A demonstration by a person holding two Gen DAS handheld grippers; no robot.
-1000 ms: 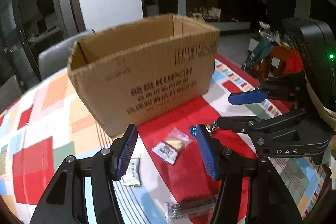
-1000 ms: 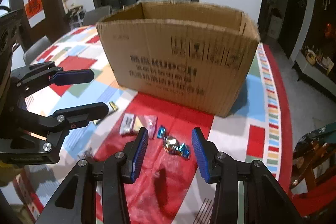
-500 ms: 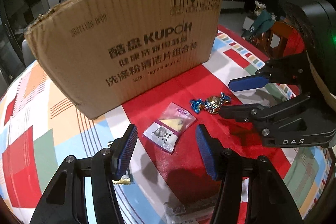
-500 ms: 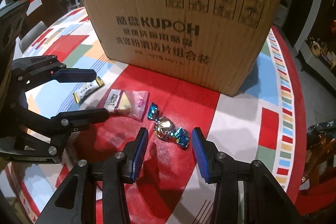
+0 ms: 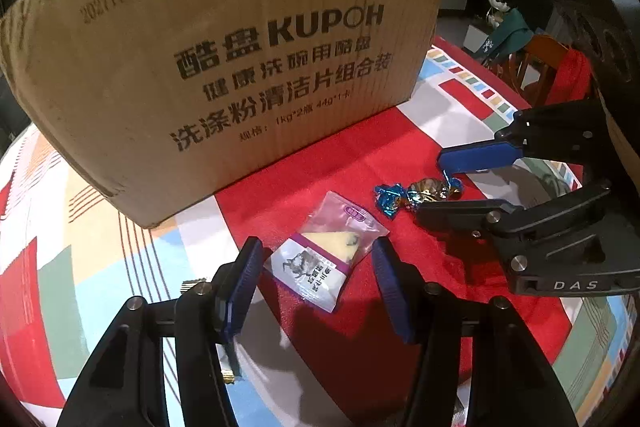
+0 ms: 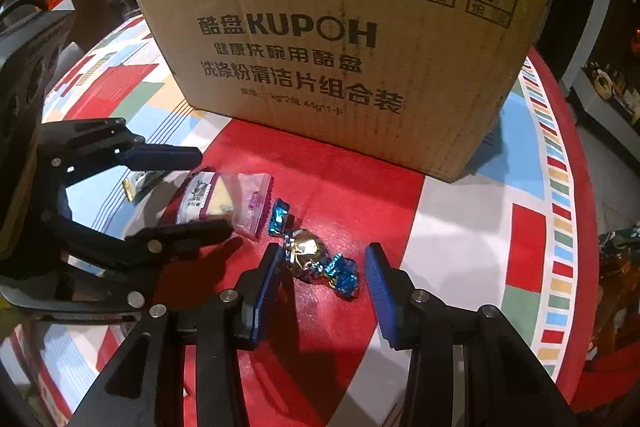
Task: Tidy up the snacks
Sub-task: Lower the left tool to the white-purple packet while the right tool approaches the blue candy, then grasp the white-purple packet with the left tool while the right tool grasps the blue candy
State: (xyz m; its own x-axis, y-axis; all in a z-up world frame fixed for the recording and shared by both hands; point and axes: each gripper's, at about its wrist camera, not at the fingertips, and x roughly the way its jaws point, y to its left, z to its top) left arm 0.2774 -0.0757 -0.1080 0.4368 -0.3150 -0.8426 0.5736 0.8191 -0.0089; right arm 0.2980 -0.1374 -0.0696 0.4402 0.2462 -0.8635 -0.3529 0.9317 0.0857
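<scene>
Foil candy [image 6: 316, 259] — between open right gripper [image 6: 324, 287] fingers

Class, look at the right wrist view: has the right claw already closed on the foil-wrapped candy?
No. The right claw is open, its fingers on either side of the foil-wrapped candy, which lies on the tablecloth.

Lighting: dim room, overhead source. Hard dark shadows on the tablecloth [image 6: 460, 227] beneath and behind the fingers [image 6: 266, 291]. Glare: foil candy [image 6: 306, 253] between fingertips. Distortion: strong fisheye bowing of cardboard box [image 5: 224, 39]; black vignetted corners. Focus: sharp.
</scene>
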